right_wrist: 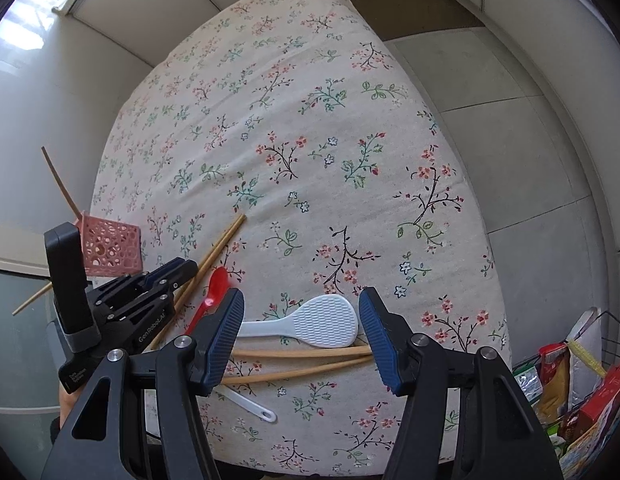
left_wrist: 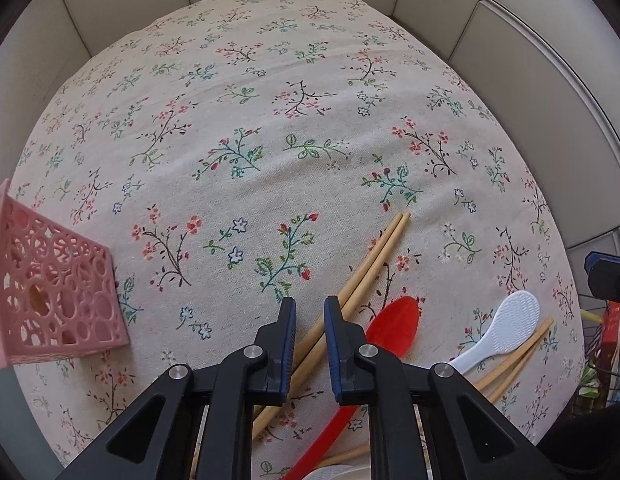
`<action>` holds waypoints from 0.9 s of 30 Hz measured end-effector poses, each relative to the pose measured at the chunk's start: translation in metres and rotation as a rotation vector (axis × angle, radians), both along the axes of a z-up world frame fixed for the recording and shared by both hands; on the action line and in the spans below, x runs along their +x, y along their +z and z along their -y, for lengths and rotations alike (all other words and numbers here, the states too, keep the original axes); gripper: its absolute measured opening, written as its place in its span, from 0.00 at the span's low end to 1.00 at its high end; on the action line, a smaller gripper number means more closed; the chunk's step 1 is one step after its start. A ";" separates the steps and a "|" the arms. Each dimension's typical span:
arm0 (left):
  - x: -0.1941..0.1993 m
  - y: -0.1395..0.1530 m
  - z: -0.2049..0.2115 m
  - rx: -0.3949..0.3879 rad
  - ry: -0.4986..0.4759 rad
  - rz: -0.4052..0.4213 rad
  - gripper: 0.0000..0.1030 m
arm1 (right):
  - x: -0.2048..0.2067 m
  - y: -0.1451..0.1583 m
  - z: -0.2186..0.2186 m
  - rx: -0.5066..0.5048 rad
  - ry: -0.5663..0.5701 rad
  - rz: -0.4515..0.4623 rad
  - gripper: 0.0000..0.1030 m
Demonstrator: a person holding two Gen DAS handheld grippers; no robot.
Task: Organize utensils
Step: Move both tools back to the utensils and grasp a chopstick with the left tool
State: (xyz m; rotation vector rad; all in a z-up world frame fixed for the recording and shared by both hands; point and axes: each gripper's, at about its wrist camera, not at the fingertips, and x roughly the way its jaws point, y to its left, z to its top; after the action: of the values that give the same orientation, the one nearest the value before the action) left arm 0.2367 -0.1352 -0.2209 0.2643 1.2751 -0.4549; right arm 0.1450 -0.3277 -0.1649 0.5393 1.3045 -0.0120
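Observation:
My left gripper (left_wrist: 310, 306) hovers over a pair of wooden chopsticks (left_wrist: 380, 250) on the floral cloth, its jaws a narrow gap apart and holding nothing. A red spoon (left_wrist: 394, 326) lies just right of it, then a white rice paddle (left_wrist: 506, 320) over a second chopstick pair (left_wrist: 518, 354). The pink perforated holder (left_wrist: 50, 292) stands at the left. My right gripper (right_wrist: 302, 300) is wide open above the white paddle (right_wrist: 322, 320) and the second chopstick pair (right_wrist: 302, 360). The left gripper (right_wrist: 178, 272), red spoon (right_wrist: 216, 284) and holder (right_wrist: 110, 248) show at its left.
The floral tablecloth (left_wrist: 270, 120) covers the table, with grey tiled walls around it. A white spoon handle (right_wrist: 250, 404) lies near the front edge. A wire basket of packaged goods (right_wrist: 570, 392) stands off the table's right side. A chopstick (right_wrist: 60, 184) sticks out of the holder.

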 end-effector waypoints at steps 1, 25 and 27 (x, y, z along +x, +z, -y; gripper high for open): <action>0.001 0.000 0.002 0.002 -0.002 0.002 0.14 | 0.000 -0.001 0.000 -0.002 -0.002 -0.002 0.61; 0.003 -0.015 0.039 0.049 -0.054 -0.051 0.15 | 0.006 -0.007 -0.002 0.010 -0.013 -0.035 0.61; 0.005 -0.015 0.037 0.038 -0.028 -0.024 0.15 | 0.006 -0.007 -0.002 0.009 -0.013 -0.037 0.61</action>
State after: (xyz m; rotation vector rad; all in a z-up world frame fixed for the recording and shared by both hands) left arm 0.2422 -0.1721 -0.2363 0.3095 1.3059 -0.4596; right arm 0.1512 -0.3256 -0.1720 0.5574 1.3376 -0.0275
